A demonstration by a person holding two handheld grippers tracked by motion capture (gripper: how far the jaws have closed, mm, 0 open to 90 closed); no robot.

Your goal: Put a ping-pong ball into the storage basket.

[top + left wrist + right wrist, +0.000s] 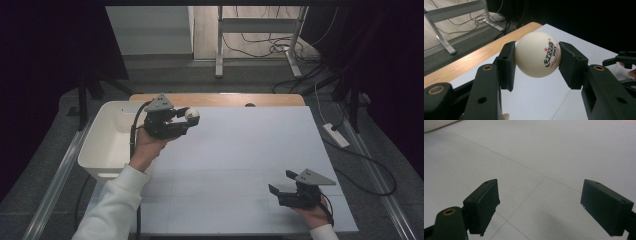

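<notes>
The left gripper (187, 119) sits over the far left part of the flat white board (240, 165), with the small white printed ball (538, 54) between its jaws, a pad touching each side. Just to its left, beside the board's edge, stands the white rectangular plastic bin (107, 137). Beyond it runs the wooden table edge (220, 99). The right gripper (280, 182) lies well apart, at the board's near right corner, nothing between its spread jaws.
</notes>
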